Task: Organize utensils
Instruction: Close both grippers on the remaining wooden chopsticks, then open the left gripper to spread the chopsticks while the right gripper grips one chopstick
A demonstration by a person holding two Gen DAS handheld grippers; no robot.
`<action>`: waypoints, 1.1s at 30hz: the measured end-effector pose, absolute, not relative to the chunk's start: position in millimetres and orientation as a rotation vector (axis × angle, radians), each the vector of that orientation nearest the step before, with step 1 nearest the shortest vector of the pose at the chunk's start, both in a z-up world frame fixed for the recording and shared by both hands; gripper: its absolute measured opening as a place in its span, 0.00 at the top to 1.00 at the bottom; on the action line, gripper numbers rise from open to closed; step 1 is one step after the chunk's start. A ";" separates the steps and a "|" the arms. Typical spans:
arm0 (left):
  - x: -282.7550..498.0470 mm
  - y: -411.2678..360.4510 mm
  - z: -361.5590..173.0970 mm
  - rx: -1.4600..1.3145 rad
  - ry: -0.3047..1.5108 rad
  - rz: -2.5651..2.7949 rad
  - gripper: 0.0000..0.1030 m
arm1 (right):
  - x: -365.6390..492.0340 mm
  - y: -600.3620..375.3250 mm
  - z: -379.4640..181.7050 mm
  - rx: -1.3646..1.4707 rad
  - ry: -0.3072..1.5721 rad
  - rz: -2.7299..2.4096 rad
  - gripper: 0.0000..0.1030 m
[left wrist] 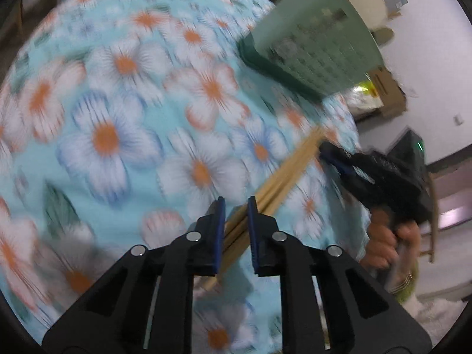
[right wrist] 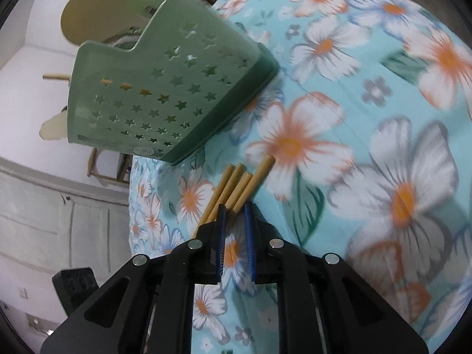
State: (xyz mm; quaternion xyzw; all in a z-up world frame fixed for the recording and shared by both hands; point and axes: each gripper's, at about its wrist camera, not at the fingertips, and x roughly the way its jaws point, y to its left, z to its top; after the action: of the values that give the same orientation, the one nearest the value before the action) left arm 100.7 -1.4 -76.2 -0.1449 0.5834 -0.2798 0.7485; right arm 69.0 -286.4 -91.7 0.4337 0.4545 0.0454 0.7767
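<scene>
A bundle of several bamboo chopsticks (left wrist: 289, 165) runs slantwise above the floral tablecloth (left wrist: 118, 118). My left gripper (left wrist: 236, 203) is shut on the near part of the bundle, which fills the gap between its blue pads. The far end sits in my right gripper (left wrist: 326, 152), held by a hand (left wrist: 383, 236). In the right wrist view my right gripper (right wrist: 235, 208) is shut on the chopsticks (right wrist: 239, 183), whose ends stick out past its tips toward the green star-holed utensil basket (right wrist: 165, 97). That basket (left wrist: 312, 38) stands at the table's far edge.
A wooden spoon (right wrist: 91, 14) and other wooden handles stick up out of the basket. The tablecloth (right wrist: 368, 103) ends just beyond it. Off the table are a cardboard box (left wrist: 386, 88), a white cabinet (right wrist: 59, 206) and a wooden chair (right wrist: 100, 168).
</scene>
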 end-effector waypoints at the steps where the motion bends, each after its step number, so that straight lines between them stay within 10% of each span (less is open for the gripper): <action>1: 94.5 -3.7 -77.4 -0.326 1.289 -0.629 0.89 | 72.8 -285.1 -90.5 0.917 0.987 0.104 0.90; 16: 41.9 -44.3 -73.3 -0.228 1.246 -0.697 0.94 | 86.4 -267.2 -63.3 0.528 0.973 0.088 0.98; 33: 106.5 -66.4 -62.0 -0.063 1.158 -0.641 0.84 | 68.6 -279.5 -90.0 0.858 1.056 0.210 0.83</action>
State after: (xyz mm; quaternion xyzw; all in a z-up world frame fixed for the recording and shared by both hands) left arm 106.5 -66.4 -62.0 -0.0293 0.5374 -0.2975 0.7886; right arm 68.6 -279.5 -90.0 0.3958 0.4872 0.0968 0.7724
